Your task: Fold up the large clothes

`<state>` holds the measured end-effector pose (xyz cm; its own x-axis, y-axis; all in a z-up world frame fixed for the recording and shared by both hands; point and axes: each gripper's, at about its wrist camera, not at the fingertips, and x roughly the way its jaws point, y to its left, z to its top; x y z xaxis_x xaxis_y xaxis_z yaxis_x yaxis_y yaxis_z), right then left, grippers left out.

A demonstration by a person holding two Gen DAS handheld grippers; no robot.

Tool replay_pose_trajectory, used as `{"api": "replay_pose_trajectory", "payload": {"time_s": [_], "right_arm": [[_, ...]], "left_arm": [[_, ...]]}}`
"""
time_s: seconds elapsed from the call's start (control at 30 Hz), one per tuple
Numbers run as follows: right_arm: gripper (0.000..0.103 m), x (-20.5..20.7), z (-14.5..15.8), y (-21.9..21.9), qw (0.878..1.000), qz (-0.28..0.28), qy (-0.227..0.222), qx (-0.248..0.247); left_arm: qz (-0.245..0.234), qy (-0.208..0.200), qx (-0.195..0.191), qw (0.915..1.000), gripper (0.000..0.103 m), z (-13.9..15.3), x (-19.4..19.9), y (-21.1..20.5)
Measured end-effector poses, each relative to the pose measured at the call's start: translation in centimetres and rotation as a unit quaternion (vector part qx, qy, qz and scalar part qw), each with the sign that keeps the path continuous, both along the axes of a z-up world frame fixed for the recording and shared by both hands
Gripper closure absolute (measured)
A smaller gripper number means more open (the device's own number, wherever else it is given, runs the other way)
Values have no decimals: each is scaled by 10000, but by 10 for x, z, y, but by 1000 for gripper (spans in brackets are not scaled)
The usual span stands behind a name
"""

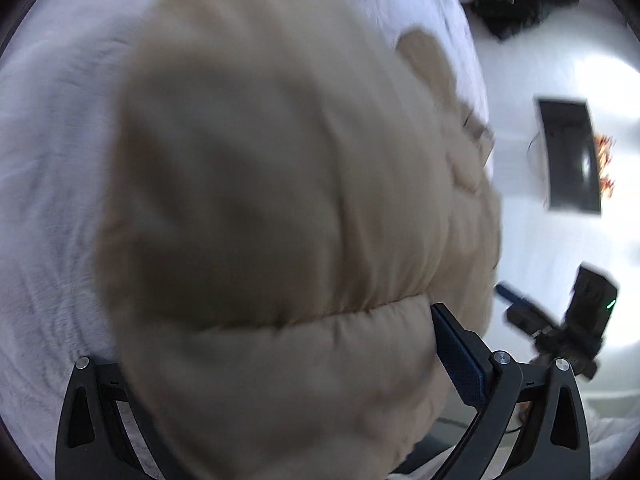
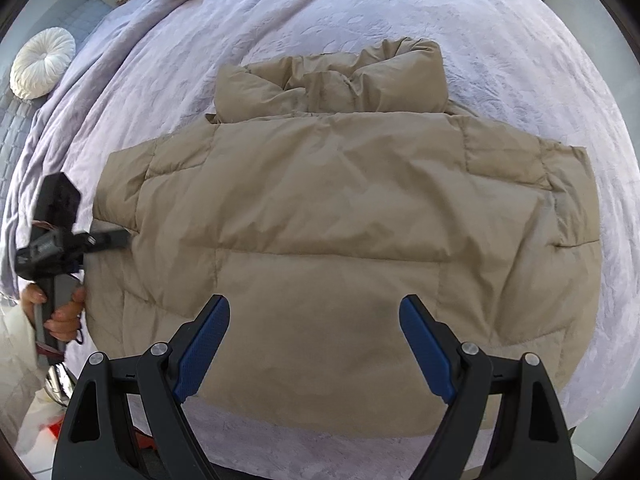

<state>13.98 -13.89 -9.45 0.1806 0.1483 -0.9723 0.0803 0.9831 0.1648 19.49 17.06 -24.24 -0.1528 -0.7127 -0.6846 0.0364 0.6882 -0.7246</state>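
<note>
Puffer jacket (image 2: 340,216) flat on bedspread (image 2: 500,60); right gripper (image 2: 316,344) spread above.

Both wrist views downward over jacket (image 2: 340,216)

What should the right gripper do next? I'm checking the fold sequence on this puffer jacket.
Probably lower the right gripper onto the hem below it and close. Its jaws stand wide open above the beige jacket, holding nothing, while the left gripper is already at the jacket's left edge with padded fabric between its fingers. The jacket lies flat on the bedspread, not yet folded.
</note>
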Motion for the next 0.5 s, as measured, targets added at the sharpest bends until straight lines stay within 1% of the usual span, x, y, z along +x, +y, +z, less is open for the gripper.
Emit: {"api": "replay_pose_trajectory", "payload": {"time_s": [0.03,0.07,0.1,0.13,0.17,0.2,0.27,0.37,0.5], "right_arm": [[14,1,-1,-1,10000,-23,-7,58],[14,3,-1,-2,9999,-49,-23,122],[14,4,-2,-4,9998,-89,-50,194],[14,6,-2,-5,9996,-114,-75,229],[14,7,-1,-6,9994,-145,-120,277],[14,9,0,-7,9993,-162,-148,307],[14,13,2,-9,9988,-191,-220,387],[14,18,3,-12,9977,-202,-288,584],[14,25,-1,-12,9968,-187,-247,735]], "left_arm": [[-103,-26,98,9999,1,0,0,-6],[-135,-40,150,9998,3,0,0,-9],[-133,-55,162,9998,18,1,-1,-10],[-148,-74,125,9998,26,4,-1,-10],[-154,-74,18,9999,41,7,-2,-11],[-155,-91,-9,9998,48,9,-3,-11],[-228,-254,89,9994,52,18,-6,-15],[-324,-520,393,9973,52,31,-11,-24],[-402,-836,819,9923,52,41,-16,-41]]}}
